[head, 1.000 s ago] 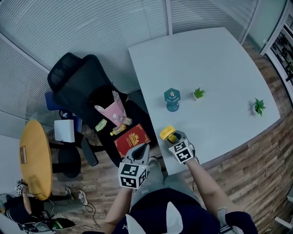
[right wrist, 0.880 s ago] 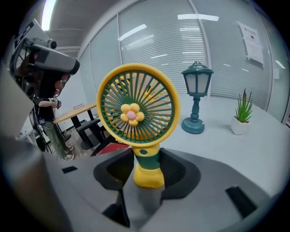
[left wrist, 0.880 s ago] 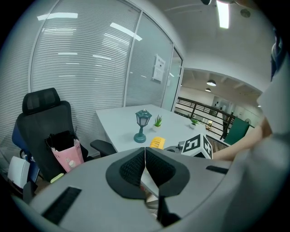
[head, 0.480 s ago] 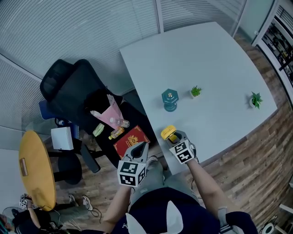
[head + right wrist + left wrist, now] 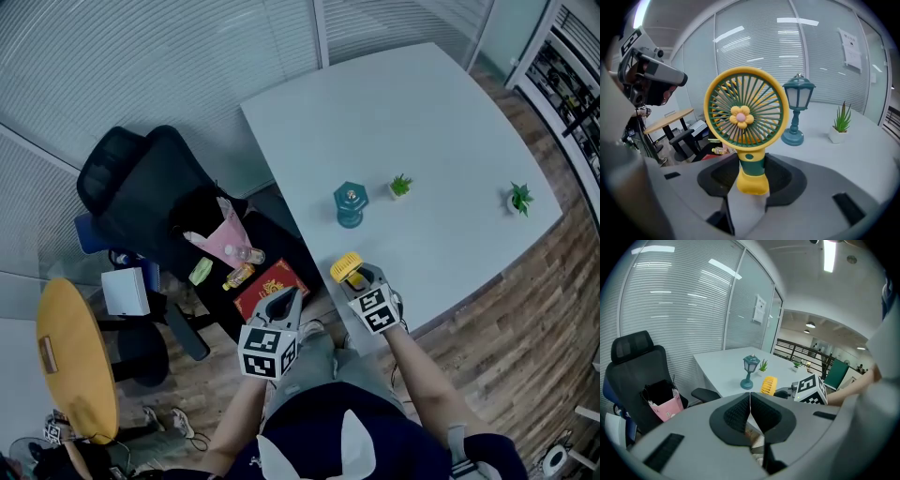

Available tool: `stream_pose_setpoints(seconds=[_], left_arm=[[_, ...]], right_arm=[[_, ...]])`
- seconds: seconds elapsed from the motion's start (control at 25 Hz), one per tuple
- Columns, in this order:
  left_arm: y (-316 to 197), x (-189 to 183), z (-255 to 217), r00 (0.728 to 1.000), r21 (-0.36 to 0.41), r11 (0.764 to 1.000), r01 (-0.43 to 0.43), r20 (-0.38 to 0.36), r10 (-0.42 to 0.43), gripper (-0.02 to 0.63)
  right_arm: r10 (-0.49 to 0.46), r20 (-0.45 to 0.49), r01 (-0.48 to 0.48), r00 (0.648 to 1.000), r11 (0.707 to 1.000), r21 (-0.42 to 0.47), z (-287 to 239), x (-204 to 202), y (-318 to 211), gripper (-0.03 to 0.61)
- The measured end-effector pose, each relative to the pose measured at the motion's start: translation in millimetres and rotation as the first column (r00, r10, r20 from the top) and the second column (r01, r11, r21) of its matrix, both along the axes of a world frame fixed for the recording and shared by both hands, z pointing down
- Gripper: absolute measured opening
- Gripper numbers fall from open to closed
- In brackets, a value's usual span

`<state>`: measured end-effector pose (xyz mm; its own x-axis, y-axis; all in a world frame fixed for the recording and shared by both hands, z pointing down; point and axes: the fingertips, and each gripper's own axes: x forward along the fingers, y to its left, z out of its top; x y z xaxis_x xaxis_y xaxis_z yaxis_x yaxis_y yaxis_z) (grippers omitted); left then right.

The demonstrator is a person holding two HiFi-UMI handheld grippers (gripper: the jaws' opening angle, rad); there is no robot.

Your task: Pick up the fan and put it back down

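Observation:
My right gripper [image 5: 360, 281] is shut on the handle of a small yellow fan [image 5: 344, 268] with a green grille, at the near edge of the white table [image 5: 422, 103]. In the right gripper view the fan [image 5: 746, 112] stands upright between the jaws of that gripper [image 5: 750, 180], its round head facing the camera. I cannot tell whether its base touches the table. My left gripper [image 5: 284, 305] hangs off the table to the left, shut with nothing in it [image 5: 750, 411]. From there the fan [image 5: 768, 385] shows beside the right gripper's marker cube [image 5: 810, 389].
A teal lantern lamp [image 5: 351, 204] stands on the table beyond the fan, with two small potted plants [image 5: 401, 187] [image 5: 518, 199] further right. Left of the table are a black office chair [image 5: 141, 197], a pink bag [image 5: 230, 230], a red book [image 5: 269, 284] and a round yellow table [image 5: 70, 361].
The head view has shifted a little. My left gripper has drifted slightly beside the table. The right gripper stays at the table's edge with the fan in it.

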<state>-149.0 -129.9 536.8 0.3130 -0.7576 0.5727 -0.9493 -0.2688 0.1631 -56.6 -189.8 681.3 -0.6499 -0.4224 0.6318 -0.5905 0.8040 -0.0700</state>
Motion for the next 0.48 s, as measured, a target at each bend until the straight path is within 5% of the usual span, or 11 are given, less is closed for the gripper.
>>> stream_pose_setpoints(seconds=[0.48], left_arm=[[2.2, -5.0, -7.2, 0.998, 0.029, 0.998, -0.047, -0.028, 0.048, 0.021]], right_arm=[[0.082, 0.05, -0.084, 0.995, 0.996, 0.039, -48.7, -4.3, 1.1, 0.175]])
